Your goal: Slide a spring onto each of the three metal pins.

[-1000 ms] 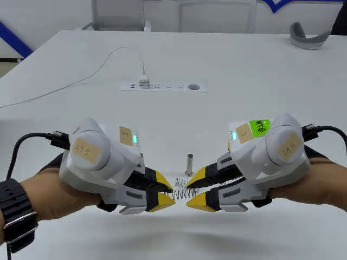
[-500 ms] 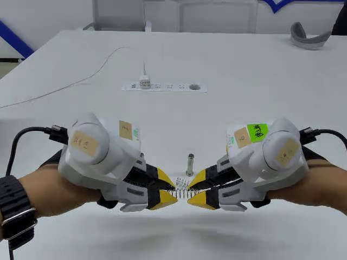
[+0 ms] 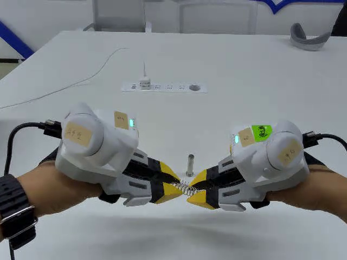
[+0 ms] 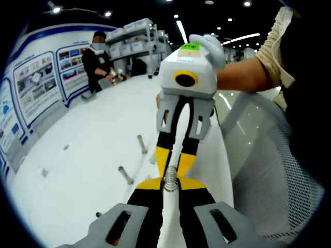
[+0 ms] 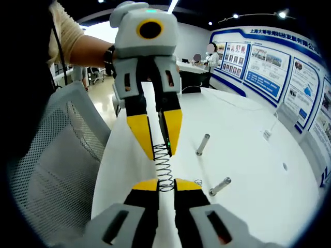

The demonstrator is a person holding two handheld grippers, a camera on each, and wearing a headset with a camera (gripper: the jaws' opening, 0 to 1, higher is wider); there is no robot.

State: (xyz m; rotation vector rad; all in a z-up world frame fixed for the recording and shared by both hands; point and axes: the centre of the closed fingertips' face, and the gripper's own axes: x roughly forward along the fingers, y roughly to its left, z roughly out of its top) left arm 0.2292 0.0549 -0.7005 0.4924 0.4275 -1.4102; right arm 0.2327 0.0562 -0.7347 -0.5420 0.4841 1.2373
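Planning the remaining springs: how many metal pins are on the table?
2: a farther pin and a nearer pin in the right gripper view, both on the table beside the spring. A third may be hidden.

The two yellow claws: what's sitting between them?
A small coil spring spans the gap between the left gripper and right gripper, one end in each one's jaws; the head view shows it.

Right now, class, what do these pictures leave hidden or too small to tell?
Spring ends: head view, covered by left tongs and right tongs.
Small dark object: left gripper view, too small to identify.
Table beneath them: head view, blocked by their housings.
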